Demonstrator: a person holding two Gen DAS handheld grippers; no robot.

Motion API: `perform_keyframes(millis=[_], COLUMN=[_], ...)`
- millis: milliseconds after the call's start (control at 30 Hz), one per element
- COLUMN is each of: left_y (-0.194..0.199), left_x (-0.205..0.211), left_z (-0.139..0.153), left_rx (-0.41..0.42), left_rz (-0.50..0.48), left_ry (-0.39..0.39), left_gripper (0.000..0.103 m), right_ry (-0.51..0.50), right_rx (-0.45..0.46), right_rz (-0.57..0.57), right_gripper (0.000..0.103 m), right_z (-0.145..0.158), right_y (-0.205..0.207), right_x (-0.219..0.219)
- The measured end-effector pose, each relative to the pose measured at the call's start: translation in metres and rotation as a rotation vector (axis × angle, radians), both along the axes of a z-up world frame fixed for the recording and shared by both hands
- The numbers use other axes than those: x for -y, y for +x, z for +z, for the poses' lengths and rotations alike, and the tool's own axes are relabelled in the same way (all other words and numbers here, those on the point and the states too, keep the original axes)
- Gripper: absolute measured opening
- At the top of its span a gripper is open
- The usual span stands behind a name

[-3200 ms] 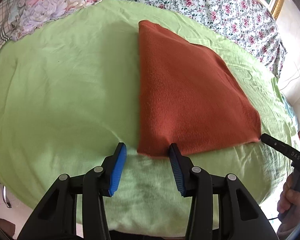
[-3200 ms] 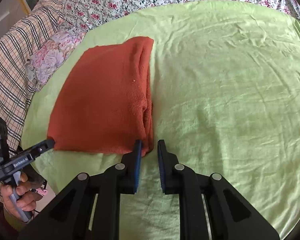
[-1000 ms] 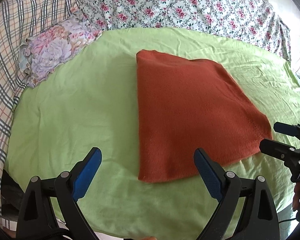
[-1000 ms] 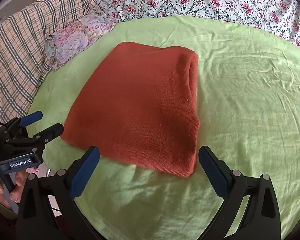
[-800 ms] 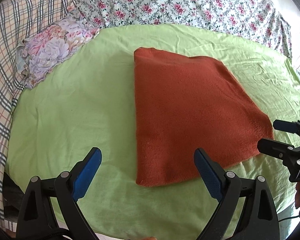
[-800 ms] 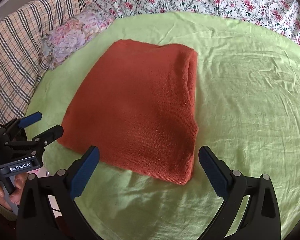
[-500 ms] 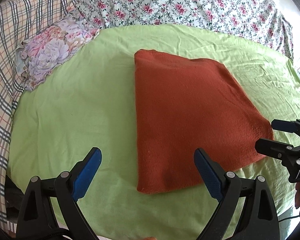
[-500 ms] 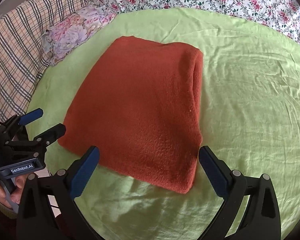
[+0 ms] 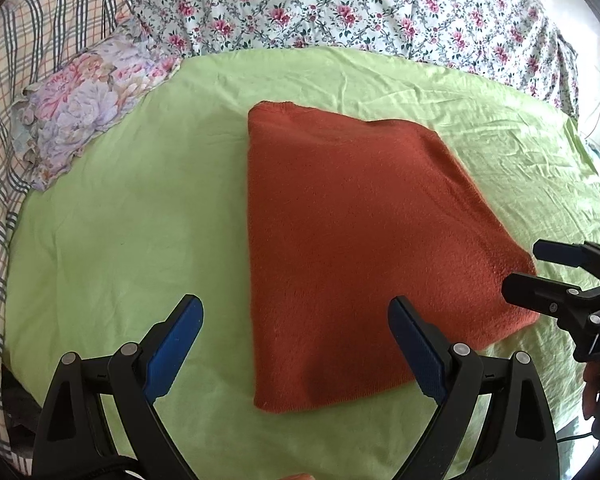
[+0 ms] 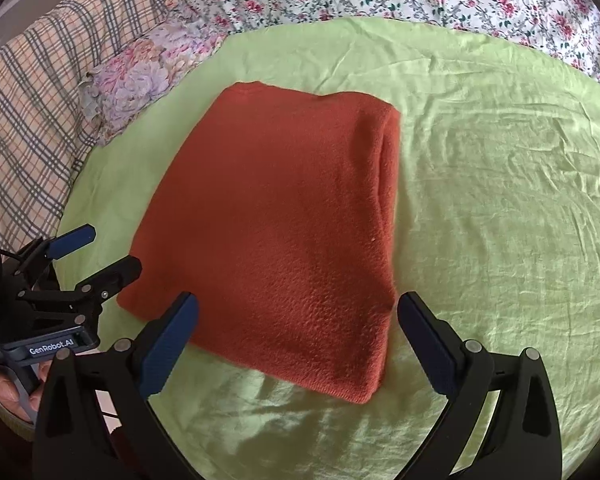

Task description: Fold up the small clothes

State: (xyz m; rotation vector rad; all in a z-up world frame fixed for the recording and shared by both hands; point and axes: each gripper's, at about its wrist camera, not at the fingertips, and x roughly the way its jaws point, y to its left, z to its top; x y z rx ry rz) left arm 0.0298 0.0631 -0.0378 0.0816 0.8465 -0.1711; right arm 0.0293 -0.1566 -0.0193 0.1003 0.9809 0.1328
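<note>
Gaping wide, the jaws of the left gripper (image 9: 294, 326) hold nothing, blue pads parted on either side of the near left corner of the rust-orange knit garment (image 9: 364, 240); the cloth lies between and beyond them, and whether either pad touches it cannot be told. The right gripper (image 10: 298, 322) is just as far apart and empty, its fingers framing the garment's near right corner, where the thick rolled fold runs along the right side. In each view the other tool shows at the frame edge, parted too, with a hand (image 10: 18, 390) on its handle. The garment lies flat as a neat folded block in the middle of the light green sheet (image 10: 500, 208), which covers a bed; a floral pillow (image 9: 88, 100) and plaid bedding (image 10: 32, 112) sit well off to the left, a rose-print cover (image 9: 360, 4) behind. Judged from this, the piece looks folded or one fold short. The risks from here: closing on only the top layer would peel the stack open when lifted; a low bite could pinch the wrinkled sheet with the knit and drag it; uneven lifting by the two tools would skew the edges, and the bulky right fold may spring loose.
</note>
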Motion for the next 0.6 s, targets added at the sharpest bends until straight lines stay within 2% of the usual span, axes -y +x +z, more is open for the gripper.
perform_keyframes(millis=[333,600], left_y=[0.015,0.019], left_x=[-0.007,-0.009], left_z=[-0.001,0.002], left_rx=[-0.047,-0.057], left_rz=[0.039,0.069], left_ry=[-0.044,-0.035], left_gripper=[0.094,0.094], right_ry=[0.032,0.072], right_rx=[-0.029,-0.042], right_rz=[-0.017,0.01], right_gripper=[0.1,0.1], right_z=[-0.004,-0.007], right_y=[0.024,0.036], right_x=[0.008,0.006])
